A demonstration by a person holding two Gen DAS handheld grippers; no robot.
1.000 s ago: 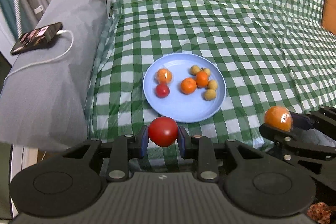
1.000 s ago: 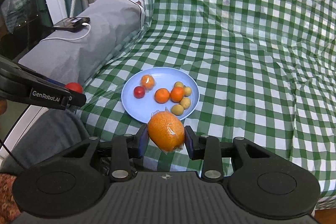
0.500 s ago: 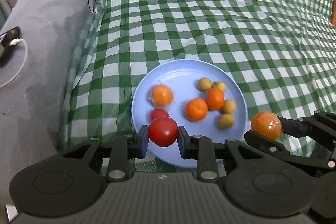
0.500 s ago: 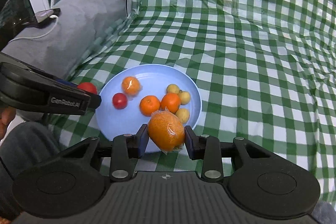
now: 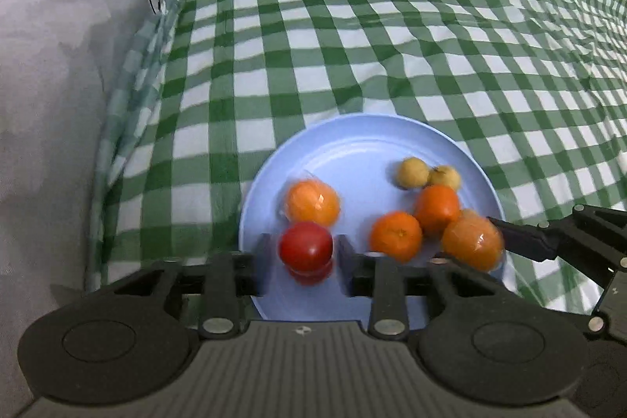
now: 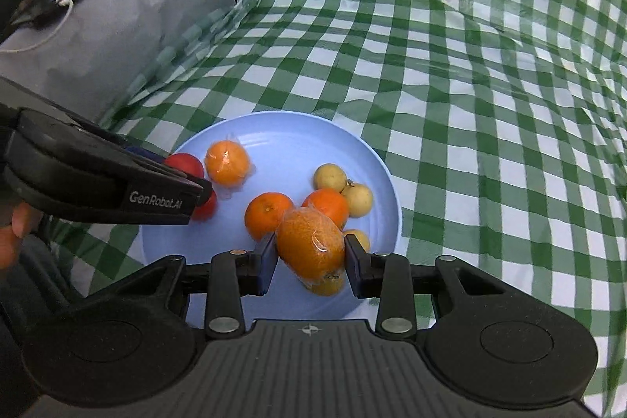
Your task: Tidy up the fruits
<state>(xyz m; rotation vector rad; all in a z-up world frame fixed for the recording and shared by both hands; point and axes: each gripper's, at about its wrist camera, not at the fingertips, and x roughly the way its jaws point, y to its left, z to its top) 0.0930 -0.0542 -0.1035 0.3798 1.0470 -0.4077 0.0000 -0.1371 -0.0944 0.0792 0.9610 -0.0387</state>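
At the far left lies a grey cushion (image 5: pixel 58 96), and beside it the green-and-white checked cloth (image 5: pixel 392 38) spreads away to the right. On the cloth sits a pale blue plate (image 5: pixel 352 147), round and shallow. The left tongs (image 5: pixel 301 255) hang over its near left edge; their jaws are opening, and the red tomato (image 5: pixel 305 245), smooth and glossy, sits between them with a gap on either side. A second red fruit seems to lie just under it, though blur makes that hard to tell. Just beyond is a plastic-wrapped orange (image 5: pixel 311 202). Further right lie two bare mandarins (image 5: pixel 395 236), touching each other, with small yellow fruits (image 5: pixel 413 172) behind them. At the near right edge of the plate the right tongs (image 6: pixel 311 261) are clamped on a wrapped orange (image 6: pixel 311 247), oval, pebbled and shiny under its film.
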